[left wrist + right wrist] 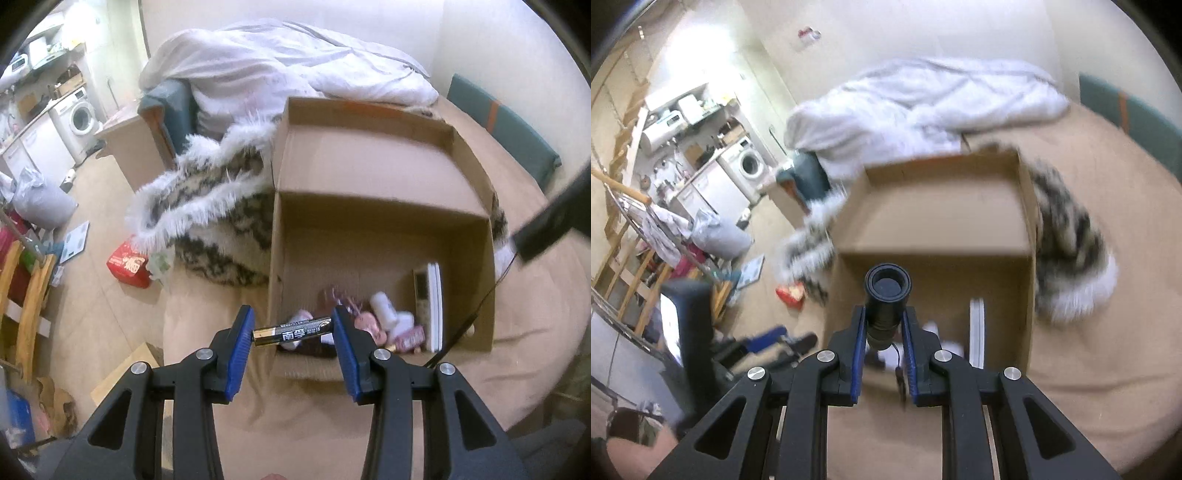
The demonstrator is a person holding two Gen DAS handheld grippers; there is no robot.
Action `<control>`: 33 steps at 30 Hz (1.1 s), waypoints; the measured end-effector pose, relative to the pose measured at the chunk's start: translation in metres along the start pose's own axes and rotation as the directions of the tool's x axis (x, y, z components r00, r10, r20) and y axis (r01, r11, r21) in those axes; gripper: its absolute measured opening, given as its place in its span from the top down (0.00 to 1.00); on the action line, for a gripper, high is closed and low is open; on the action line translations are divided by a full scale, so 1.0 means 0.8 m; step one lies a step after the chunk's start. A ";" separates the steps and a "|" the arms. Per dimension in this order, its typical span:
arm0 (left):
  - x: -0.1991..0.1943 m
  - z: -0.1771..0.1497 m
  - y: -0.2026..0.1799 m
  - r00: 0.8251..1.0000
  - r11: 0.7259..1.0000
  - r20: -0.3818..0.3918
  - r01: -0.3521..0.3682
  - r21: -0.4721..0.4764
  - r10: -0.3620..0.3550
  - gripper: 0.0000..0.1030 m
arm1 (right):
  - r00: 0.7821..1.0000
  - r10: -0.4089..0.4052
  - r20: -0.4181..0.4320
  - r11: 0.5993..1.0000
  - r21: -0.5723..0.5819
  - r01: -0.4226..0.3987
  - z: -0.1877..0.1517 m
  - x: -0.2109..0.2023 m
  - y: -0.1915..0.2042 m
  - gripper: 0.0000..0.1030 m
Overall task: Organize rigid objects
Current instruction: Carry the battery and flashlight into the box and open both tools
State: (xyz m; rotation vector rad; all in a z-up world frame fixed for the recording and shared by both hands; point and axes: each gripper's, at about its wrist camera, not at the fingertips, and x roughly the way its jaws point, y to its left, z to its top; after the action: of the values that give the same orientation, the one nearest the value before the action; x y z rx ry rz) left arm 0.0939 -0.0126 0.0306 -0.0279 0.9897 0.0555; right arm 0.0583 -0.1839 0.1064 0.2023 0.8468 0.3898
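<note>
Blue-padded left tool (293, 334) grips a black-and-gold battery (291, 331) end to end, lower centre, over the cardboard box (369, 236) on the bed; right tool (884, 334) clamps a black flashlight (887, 295), centre frame.

A black-and-gold battery (293, 332) lies crosswise, clamped end to end; a black flashlight (887, 295) points forward over the open box (369, 177).

We see the cardboard box (369, 206) on the bed (535, 332), mid-frame. Inside, at its lower right, a remote (423, 295) leans on the wall beside what may be small bottles (384, 310). A fur-trimmed coat (207, 221) lies left of the box, a duvet (295, 62) behind it, and a washing machine (79, 116) at the upper left.
</note>
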 end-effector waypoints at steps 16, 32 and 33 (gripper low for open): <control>0.088 0.020 -0.024 0.998 0.998 -0.063 0.032 0.058 -0.028 0.62 | 0.993 -0.044 -0.108 0.997 0.065 0.051 -0.004 0.102 -0.061 0.80; 0.156 -0.019 -0.051 0.996 0.985 -0.092 0.018 0.170 -0.002 0.62 | 0.937 -0.078 -0.340 0.989 0.094 0.117 -0.086 0.219 -0.098 0.80; 0.160 -0.021 -0.052 0.995 0.985 -0.100 0.020 0.172 -0.002 0.62 | 0.934 -0.089 -0.346 0.988 0.085 0.126 -0.087 0.224 -0.098 0.80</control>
State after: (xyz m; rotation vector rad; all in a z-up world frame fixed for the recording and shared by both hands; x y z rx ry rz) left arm 0.1522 -0.0505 -0.0854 0.1240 1.0912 -0.0426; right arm 0.1322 -0.1797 -0.0871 0.1877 1.2185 0.2801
